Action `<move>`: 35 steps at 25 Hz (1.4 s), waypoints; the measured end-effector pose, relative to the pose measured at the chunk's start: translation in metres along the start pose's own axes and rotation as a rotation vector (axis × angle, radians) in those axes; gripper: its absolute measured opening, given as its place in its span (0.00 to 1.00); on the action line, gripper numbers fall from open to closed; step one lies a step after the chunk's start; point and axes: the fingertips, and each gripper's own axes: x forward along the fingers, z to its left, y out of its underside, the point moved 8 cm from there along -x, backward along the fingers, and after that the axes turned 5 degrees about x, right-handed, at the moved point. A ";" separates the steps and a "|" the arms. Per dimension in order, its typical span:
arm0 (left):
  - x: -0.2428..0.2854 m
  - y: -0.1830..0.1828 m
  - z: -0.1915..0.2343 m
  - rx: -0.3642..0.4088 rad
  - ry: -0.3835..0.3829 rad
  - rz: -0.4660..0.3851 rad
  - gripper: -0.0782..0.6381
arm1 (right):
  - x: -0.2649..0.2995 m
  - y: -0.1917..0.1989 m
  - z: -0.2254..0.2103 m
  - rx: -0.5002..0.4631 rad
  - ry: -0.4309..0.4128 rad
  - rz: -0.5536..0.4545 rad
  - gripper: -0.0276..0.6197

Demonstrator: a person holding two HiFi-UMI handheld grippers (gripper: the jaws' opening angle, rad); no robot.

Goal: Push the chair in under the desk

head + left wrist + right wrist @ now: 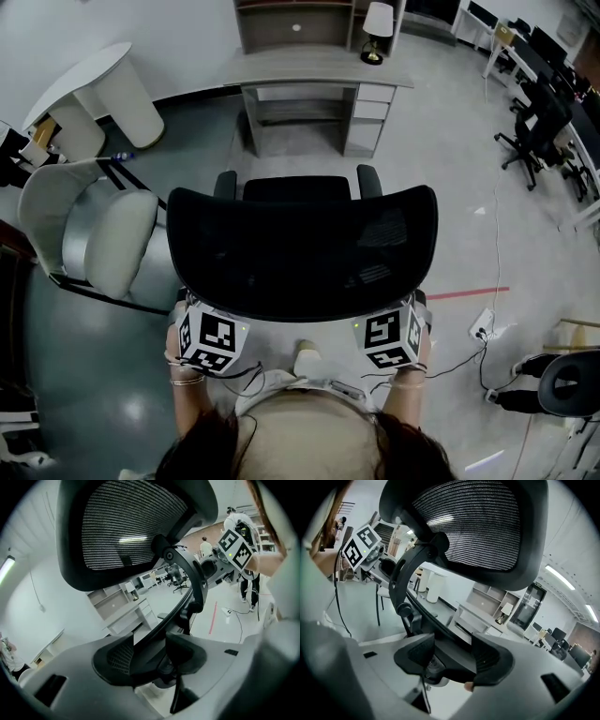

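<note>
- Head view: black mesh-backed office chair [300, 239] stands out on the floor with its back toward me. It faces the grey wooden table [319, 70] and is well apart from it. I see the left hand-held gripper [208, 337] and the right hand-held gripper [392, 336] at the backrest's lower corners.
- Left gripper view: both jaws are clenched on the backrest's black rim.
- Right gripper view: both jaws clamp that same rim, with the mesh looming above.

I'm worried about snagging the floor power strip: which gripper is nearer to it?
Right. The right gripper grips the chair back nearest the power strip; the left gripper holds its far side.
</note>
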 end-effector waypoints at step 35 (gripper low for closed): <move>0.042 0.024 0.066 0.061 -0.027 -0.073 0.41 | 0.065 -0.039 -0.001 0.009 0.007 0.030 0.41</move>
